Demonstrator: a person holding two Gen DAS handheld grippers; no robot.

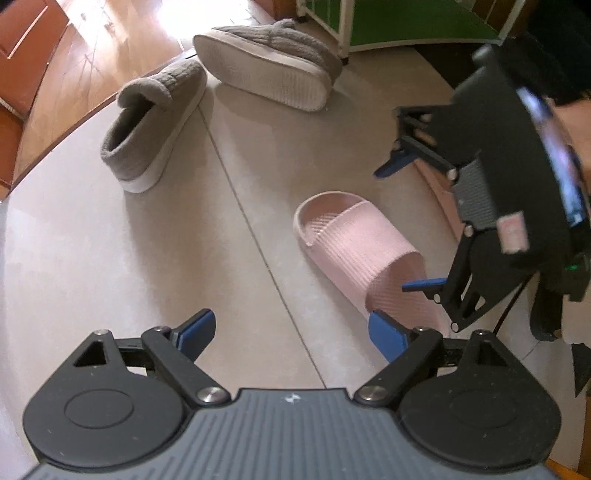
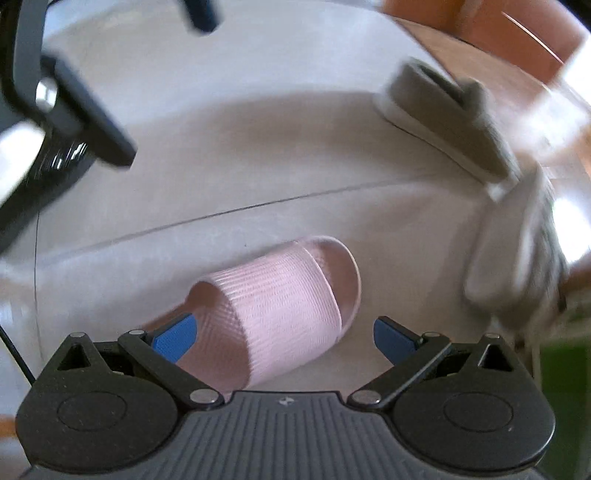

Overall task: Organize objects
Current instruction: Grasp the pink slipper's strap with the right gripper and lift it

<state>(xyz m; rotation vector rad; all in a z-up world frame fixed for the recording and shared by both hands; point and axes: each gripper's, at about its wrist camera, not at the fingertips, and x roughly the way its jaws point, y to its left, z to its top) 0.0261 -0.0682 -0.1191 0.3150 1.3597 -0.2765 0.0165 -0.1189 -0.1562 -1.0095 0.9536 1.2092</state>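
- Pink slide sandal [image 1: 354, 243]: it lies flat on its sole on the pale tiled floor [image 1: 110, 258], just to one side of a thin grout line [image 1: 236, 192] that runs across the tiles. In the left wrist view its closed toe points away towards the grey shoes and its open heel end comes close to the near right finger of the left gripper.
- In the right wrist view the same sandal [image 2: 280, 306] lies crosswise right under the right gripper [image 2: 286, 338], its ribbed strap between the two blue pads.
- Right gripper: fingers spread wide, one blue pad [image 2: 175, 339] over the heel end of the sandal, the other clear of its toe side; no pad presses on it. Seen from the left wrist [image 1: 406, 225], it points down at the floor beside the sandal, carried by a hand [image 1: 576, 122] at the right edge.
- Left gripper [image 1: 291, 334]: fingers wide apart with only bare tile between them, holding nothing.
- Grey knitted slipper boot [image 1: 155, 125]: it stands upright on its white sole, well apart from the sandal, near where the tiles meet the wooden floor [image 1: 74, 74].
- Second grey slipper boot [image 1: 269, 62]: it is tipped on its side, pale ribbed sole [image 1: 258, 70] facing the camera, just beyond the first.
- A white-framed green unit [image 1: 406, 26] stands behind the tipped boot.
- The right wrist picture is blurred, so the boots show there only as grey smears.
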